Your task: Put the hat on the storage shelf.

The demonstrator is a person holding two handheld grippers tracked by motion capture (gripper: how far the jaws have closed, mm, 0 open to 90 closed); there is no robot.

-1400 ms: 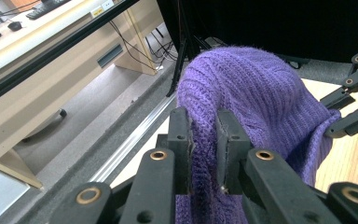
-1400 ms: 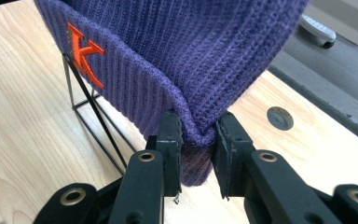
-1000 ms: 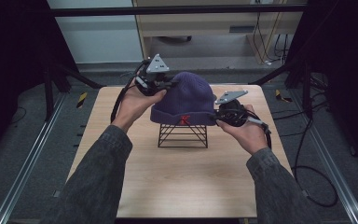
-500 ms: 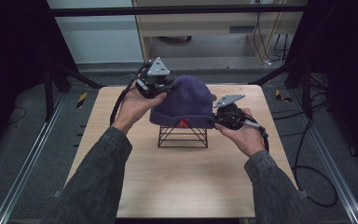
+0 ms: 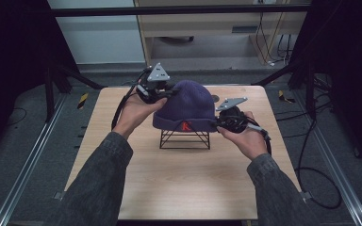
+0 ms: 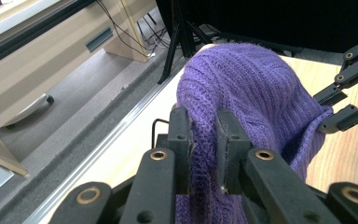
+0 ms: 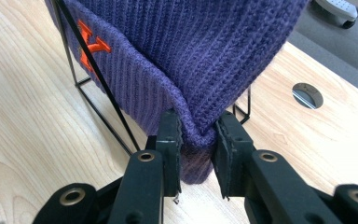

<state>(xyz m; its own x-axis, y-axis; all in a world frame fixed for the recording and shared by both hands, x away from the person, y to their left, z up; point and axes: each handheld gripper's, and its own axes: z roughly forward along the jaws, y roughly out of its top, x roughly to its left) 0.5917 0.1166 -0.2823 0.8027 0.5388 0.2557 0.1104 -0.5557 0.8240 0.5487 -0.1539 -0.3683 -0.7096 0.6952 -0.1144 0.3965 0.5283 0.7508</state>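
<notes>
A purple knit beanie (image 5: 188, 106) with an orange letter on its cuff sits over a black wire stand (image 5: 185, 140) in the middle of the wooden table (image 5: 179, 179). My left gripper (image 5: 162, 93) is shut on the beanie's left side; in the left gripper view a fold of purple knit (image 6: 251, 93) is pinched between the jaws of that gripper (image 6: 204, 135). My right gripper (image 5: 219, 122) is shut on the cuff at the beanie's right edge. The right gripper view has the cuff (image 7: 177, 60) clamped in my right gripper (image 7: 198, 135), with the stand's wires (image 7: 98, 79) beside it.
A round hole (image 7: 307, 94) lies in the tabletop just right of the beanie. Black frame posts (image 5: 306, 80) stand at the table's far corners, a beige cabinet (image 5: 207, 28) stands behind, and cables (image 5: 311, 155) trail off the right edge.
Both hands and the beanie stay almost in place; the right hand and cuff have shifted only slightly.
</notes>
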